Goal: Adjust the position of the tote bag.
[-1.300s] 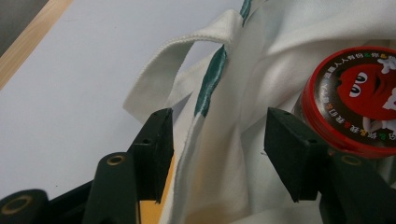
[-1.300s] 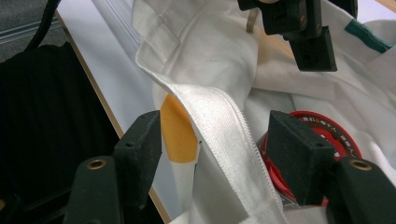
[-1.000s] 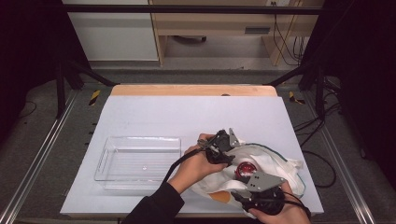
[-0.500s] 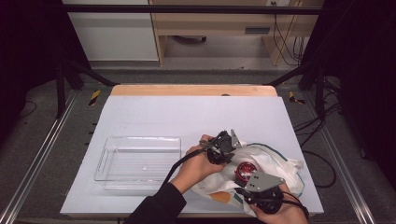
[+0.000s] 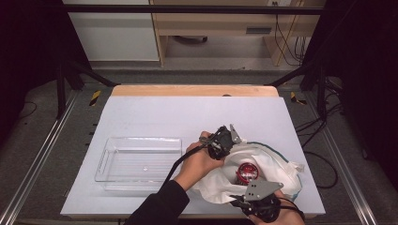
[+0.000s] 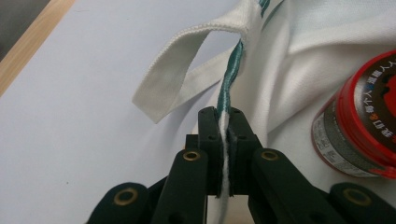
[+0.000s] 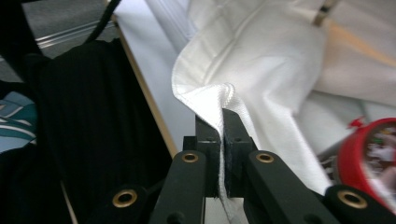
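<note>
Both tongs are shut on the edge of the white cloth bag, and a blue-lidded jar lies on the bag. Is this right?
Not quite: the jar has a red lid, as the left gripper view shows. The rest holds: left tongs and right tongs are both shut on the white cloth bag.

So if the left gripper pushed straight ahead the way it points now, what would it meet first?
The left gripper is shut on the white bag's green-trimmed edge, so it would first push into that edge, then the bag's handle loop. The red-lidded jar sits off to the side, likely missed.
</note>
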`<state>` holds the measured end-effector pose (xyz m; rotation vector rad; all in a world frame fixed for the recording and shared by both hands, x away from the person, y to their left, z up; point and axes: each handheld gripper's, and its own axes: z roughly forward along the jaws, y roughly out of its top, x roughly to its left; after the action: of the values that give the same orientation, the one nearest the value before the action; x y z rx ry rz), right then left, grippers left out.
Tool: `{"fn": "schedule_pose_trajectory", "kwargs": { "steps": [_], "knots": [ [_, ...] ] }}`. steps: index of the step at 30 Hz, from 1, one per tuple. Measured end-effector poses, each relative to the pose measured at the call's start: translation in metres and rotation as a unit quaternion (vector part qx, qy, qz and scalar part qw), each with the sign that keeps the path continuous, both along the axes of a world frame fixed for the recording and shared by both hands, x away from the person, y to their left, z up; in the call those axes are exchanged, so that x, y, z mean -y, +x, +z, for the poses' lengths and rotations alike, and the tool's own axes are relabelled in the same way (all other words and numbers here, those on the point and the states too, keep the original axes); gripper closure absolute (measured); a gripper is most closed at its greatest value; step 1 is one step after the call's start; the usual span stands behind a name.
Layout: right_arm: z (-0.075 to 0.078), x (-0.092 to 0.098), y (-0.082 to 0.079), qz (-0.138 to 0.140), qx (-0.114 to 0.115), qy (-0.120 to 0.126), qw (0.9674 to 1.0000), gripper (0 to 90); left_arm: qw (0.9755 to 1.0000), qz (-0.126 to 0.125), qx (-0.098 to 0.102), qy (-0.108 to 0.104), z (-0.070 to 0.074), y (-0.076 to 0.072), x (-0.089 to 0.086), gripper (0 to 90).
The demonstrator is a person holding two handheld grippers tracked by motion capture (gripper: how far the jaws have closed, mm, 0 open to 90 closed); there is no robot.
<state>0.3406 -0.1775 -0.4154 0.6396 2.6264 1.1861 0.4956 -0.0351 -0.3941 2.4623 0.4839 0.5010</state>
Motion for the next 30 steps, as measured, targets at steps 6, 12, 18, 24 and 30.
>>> {"fn": "schedule_pose_trajectory", "kwargs": {
  "steps": [6, 12, 18, 24, 30],
  "knots": [
    [-0.008, -0.004, -0.003, 0.015, -0.014, 0.003, 0.9998, 88.1, 0.9999, 0.008, 0.004, -0.007, 0.003, 0.003, -0.001, 87.2],
    [-0.012, -0.006, -0.006, 0.030, -0.024, 0.008, 0.9992, 88.1, 0.9998, 0.011, 0.012, -0.011, 0.010, 0.002, -0.003, 87.3],
    [-0.021, -0.014, -0.009, 0.042, -0.040, 0.000, 0.9983, 88.1, 0.9998, 0.007, 0.013, -0.014, 0.010, 0.000, -0.005, 87.4],
    [-0.028, -0.018, -0.009, 0.043, -0.049, -0.004, 0.9979, 88.0, 0.9998, 0.005, 0.010, -0.017, 0.009, 0.000, -0.006, 87.4],
    [-0.028, -0.016, -0.008, 0.038, -0.051, 0.004, 0.9980, 88.0, 0.9998, 0.006, 0.007, -0.017, 0.005, 0.001, -0.006, 87.3]
  ]
}}
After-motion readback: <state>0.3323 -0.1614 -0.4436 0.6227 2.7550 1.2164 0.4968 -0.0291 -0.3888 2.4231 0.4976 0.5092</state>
